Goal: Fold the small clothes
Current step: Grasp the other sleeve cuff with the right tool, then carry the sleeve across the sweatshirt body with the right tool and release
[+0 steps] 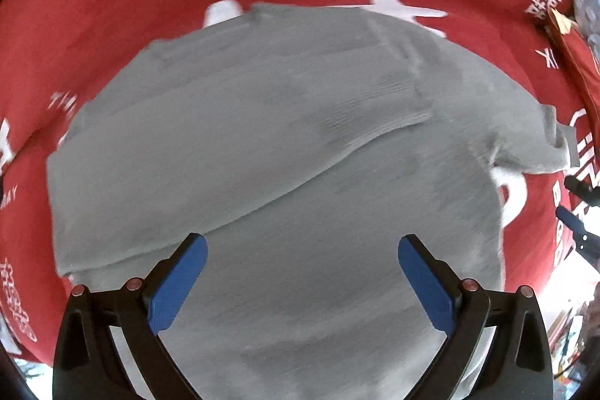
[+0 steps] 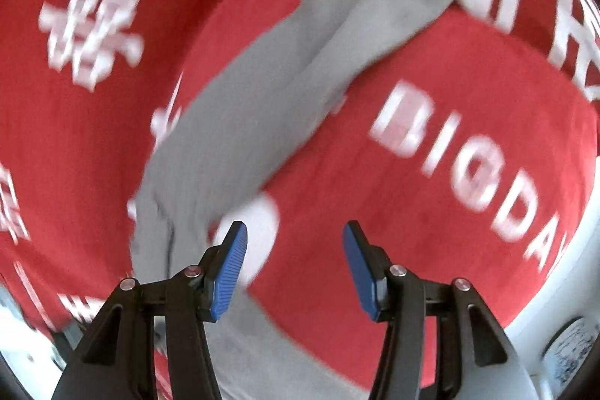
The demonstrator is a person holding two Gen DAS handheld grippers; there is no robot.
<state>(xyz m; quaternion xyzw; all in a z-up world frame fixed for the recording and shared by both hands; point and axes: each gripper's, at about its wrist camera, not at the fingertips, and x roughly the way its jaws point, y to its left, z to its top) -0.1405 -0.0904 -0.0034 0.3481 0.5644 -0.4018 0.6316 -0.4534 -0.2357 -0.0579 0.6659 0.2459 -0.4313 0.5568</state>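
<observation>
The grey shirt (image 1: pixel 262 145) lies flat on the red cloth (image 1: pixel 112 6) and fills the middle of the left view; it seems spread so that its edges are easy to reach for a fold. The left gripper (image 1: pixel 302 250) hovers over its lower part, jaws wide, holding nothing. In the right view the sleeve (image 2: pixel 292 70) runs toward the upper right. The right gripper (image 2: pixel 294 242), also wide and empty, is beside it at lower centre.

Red cloth (image 2: pixel 375 220) lies bare right of the grey garment (image 1: pixel 262 145) — flat, unobstructed.
</observation>
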